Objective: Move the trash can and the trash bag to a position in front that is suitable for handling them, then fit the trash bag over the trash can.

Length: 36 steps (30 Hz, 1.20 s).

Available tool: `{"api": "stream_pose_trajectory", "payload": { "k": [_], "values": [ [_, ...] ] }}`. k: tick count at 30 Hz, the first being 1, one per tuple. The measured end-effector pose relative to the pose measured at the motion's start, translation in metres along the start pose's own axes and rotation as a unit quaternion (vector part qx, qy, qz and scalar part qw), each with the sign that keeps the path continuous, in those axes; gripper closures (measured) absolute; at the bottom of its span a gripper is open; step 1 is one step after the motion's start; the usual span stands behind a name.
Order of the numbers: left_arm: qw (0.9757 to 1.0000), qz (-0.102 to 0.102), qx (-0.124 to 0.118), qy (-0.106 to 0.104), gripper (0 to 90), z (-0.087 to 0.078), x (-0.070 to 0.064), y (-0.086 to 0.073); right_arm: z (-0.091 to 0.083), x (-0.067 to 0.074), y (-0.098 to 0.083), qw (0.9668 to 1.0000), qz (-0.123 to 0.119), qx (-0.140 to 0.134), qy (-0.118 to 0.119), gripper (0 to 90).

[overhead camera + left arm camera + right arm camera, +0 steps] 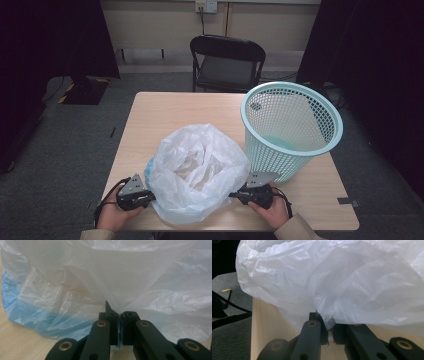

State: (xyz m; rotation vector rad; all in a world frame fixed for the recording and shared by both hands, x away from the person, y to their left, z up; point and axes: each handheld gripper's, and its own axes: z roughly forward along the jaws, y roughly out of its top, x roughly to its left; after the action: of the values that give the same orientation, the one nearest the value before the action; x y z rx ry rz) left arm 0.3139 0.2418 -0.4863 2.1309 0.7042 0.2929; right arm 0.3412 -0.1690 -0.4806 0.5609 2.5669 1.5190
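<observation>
A crumpled white plastic bag (197, 170) with its mouth open upward sits on the wooden table (165, 107) near the front edge. My left gripper (148, 196) pinches the bag's left side; in the left gripper view the jaws meet on a fold of the bag (120, 292), with blue plastic showing low at the left. My right gripper (239, 192) is shut on the bag's right side; in the right gripper view the film (342, 290) bunches between the jaws. A light blue mesh wastebasket (291, 127) stands upright just right of the bag.
A black folding chair (227, 62) stands behind the table's far edge. Dark curtains flank the room. The person's hands (272, 212) come in at the table's front edge, with cables trailing from both grippers. A dark strip of tape (347, 201) lies at the table's right front corner.
</observation>
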Motion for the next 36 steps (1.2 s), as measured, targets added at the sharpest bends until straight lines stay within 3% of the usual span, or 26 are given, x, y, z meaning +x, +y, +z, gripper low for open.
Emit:
{"api": "stream_pose_trajectory", "payload": {
  "k": [6,12,17,27,36],
  "values": [
    [0.9999,0.007,-0.015,-0.003,86.7,-0.003,-0.004,0.004,0.0,0.003,0.004,0.9995,-0.024,0.011,-0.015,87.0],
    [0.9993,0.001,-0.037,-0.005,86.9,-0.008,-0.006,0.006,-0.004,0.005,0.011,0.9991,-0.035,0.008,-0.021,87.2],
    [0.9992,0.002,-0.04,-0.009,87.0,-0.008,-0.007,0.008,-0.005,0.003,0.01,0.9994,-0.03,0.007,-0.014,87.6],
    [0.9972,-0.001,-0.074,-0.005,87.5,-0.016,-0.009,0.013,-0.008,0.004,0.021,0.9988,-0.046,0.008,-0.018,87.9],
    [0.9952,0.007,-0.097,0.004,87.6,-0.026,-0.012,0.018,-0.013,0.008,0.034,0.9968,-0.075,0.011,-0.025,88.0]
  ]
}}
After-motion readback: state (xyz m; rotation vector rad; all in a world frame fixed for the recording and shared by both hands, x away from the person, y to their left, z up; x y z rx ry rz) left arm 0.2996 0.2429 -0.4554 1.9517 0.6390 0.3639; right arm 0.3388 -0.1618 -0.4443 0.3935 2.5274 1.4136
